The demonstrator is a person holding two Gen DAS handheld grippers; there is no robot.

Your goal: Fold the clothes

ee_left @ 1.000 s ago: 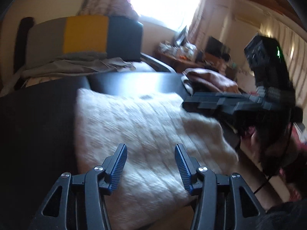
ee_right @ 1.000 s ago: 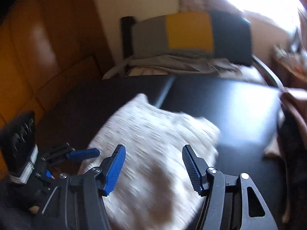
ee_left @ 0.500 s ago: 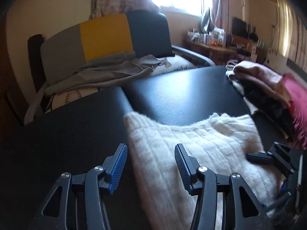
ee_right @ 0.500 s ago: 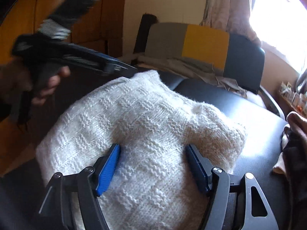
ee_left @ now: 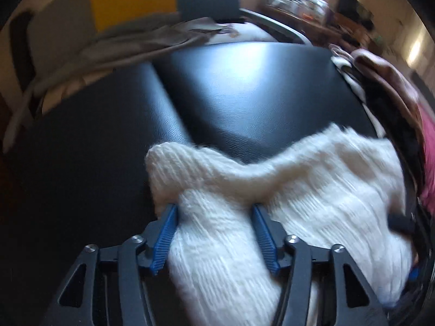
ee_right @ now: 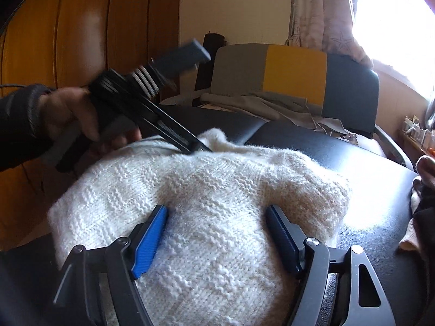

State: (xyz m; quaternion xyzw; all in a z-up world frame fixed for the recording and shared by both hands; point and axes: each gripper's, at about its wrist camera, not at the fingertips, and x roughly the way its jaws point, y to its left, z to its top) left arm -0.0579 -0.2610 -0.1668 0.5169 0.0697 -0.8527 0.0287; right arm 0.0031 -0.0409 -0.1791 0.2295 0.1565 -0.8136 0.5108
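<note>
Cream-white chunky knitted sweater [ee_right: 217,206], bunched in a mound on the black leather-look padded desk [ee_left: 252,87], near its front edge.

Left tongs [ee_left: 214,233]: black frame, blue ribbed pads, spread wide with the knit heaped between them; far edge of the garment curls up just past the tips. In the right wrist view the same tool [ee_right: 190,146] comes in from the left, held in a bare hand [ee_right: 73,114] with a dark sleeve, its tip at the sweater's far ridge.

Right tongs [ee_right: 216,231]: spread, pads sunk into the knit on either side, not pinching it.

Grey, yellow and dark blue chair back [ee_right: 296,81] behind the desk, grey cloth [ee_right: 258,106] draped over its seat. Pile of pink and dark clothes [ee_left: 394,103] at the desk's right edge.
</note>
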